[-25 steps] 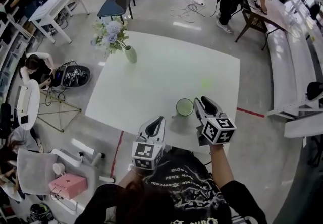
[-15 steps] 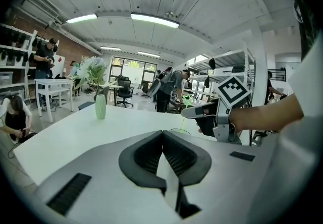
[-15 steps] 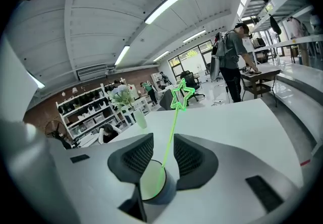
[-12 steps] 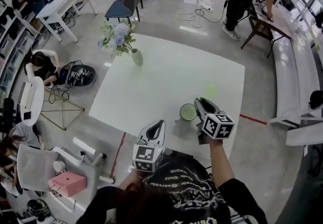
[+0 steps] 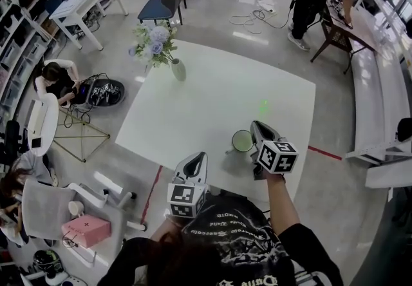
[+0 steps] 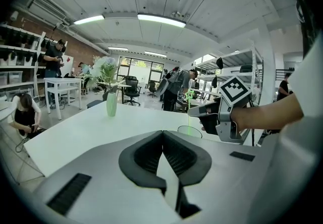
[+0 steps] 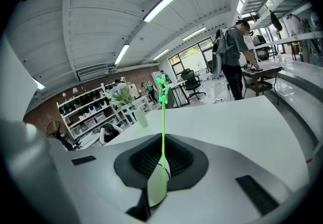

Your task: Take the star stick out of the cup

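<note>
1. Star stick (image 7: 162, 117): thin translucent green rod with a star tip, upright in the round cup (image 5: 243, 141).
2. Right gripper (image 7: 162, 156): ribbed black pads. Its jaws have just been closing and pinch the rod above the cup.
3. Left gripper (image 6: 162, 140): jaws pressed together and empty, nearside of the cup.
4. Table (image 5: 193, 104): smooth white top under the cup, on a glossy workshop floor.

- The table (image 5: 193, 104) is bare across its middle — wide room between the vase of flowers (image 5: 178, 71) at the far-left corner and the cup (image 5: 243, 141).
- The right gripper (image 5: 257, 126) crowds the cup's right side, its jaws having just closed onto the star stick (image 7: 162, 112).
- The left gripper (image 5: 200, 157) sits at the near edge — apart from the cup.
</note>
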`<state>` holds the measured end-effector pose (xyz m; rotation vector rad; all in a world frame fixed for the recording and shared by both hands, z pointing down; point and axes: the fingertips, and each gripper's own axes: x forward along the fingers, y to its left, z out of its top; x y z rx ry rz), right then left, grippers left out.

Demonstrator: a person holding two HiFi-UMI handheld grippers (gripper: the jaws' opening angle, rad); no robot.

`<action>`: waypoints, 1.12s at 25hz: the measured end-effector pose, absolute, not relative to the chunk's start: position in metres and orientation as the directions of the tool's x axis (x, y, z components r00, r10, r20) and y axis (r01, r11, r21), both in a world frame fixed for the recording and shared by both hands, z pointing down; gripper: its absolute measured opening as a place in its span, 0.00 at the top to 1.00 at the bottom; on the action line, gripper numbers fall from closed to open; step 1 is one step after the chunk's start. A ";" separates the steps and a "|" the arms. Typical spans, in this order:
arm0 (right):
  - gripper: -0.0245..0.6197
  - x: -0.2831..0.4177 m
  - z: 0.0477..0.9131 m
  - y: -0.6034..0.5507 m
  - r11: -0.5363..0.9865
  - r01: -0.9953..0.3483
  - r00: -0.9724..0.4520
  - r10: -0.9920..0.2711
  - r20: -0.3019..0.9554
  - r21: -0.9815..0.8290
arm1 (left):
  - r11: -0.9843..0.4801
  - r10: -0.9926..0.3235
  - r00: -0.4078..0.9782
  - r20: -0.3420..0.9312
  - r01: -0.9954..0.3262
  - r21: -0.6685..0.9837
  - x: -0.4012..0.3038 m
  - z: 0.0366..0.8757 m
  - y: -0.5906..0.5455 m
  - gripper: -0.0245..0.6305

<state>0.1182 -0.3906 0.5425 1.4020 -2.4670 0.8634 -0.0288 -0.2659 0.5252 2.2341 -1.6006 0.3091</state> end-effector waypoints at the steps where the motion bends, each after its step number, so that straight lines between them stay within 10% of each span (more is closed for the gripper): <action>1: 0.92 0.118 0.542 -0.390 0.391 -0.834 -0.539 -0.731 0.419 -0.390 | -0.281 -0.862 0.327 0.388 -0.944 0.171 -0.030 0.526 -0.265 0.93; 28: 0.93 0.123 0.453 -0.381 0.437 -0.834 -0.511 -0.842 0.172 -0.337 | -0.335 -0.845 0.379 0.378 -0.925 0.178 -0.027 0.528 -0.265 0.93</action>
